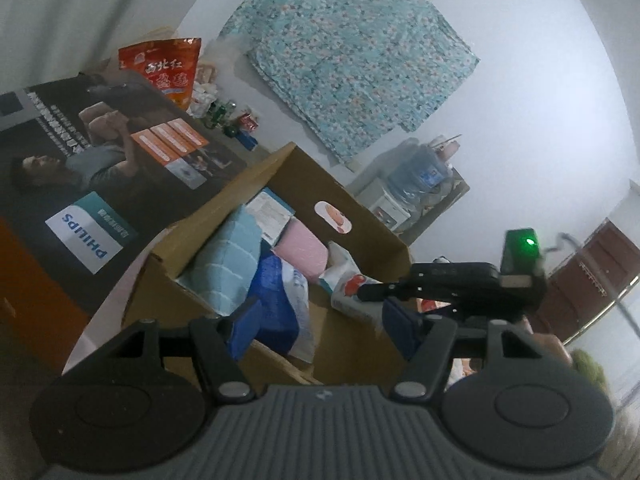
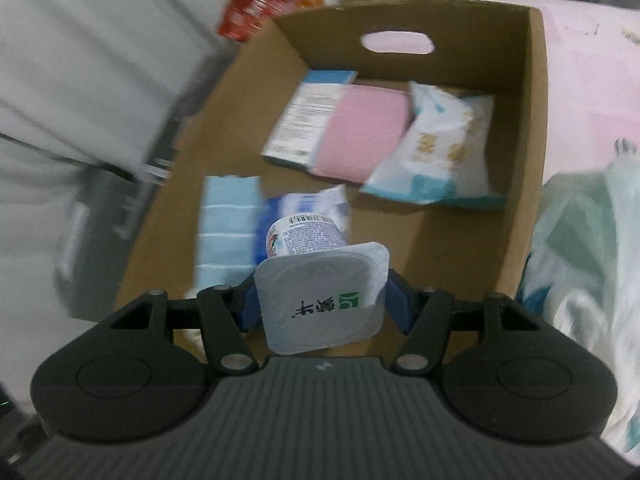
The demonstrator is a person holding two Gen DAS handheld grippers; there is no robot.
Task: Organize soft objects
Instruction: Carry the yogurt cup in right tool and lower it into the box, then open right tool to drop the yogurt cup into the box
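One yogurt cup [image 2: 316,280] clamped between right tongs [image 2: 322,304]; above cardboard box [image 2: 534,120].

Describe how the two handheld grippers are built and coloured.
Both look alike: the left gripper and right gripper each have a ribbed grey body, two round black discs at the sides, black linkage arms with silver rivets, and blue fingers. Seen from the left view, the right gripper carries a green light.
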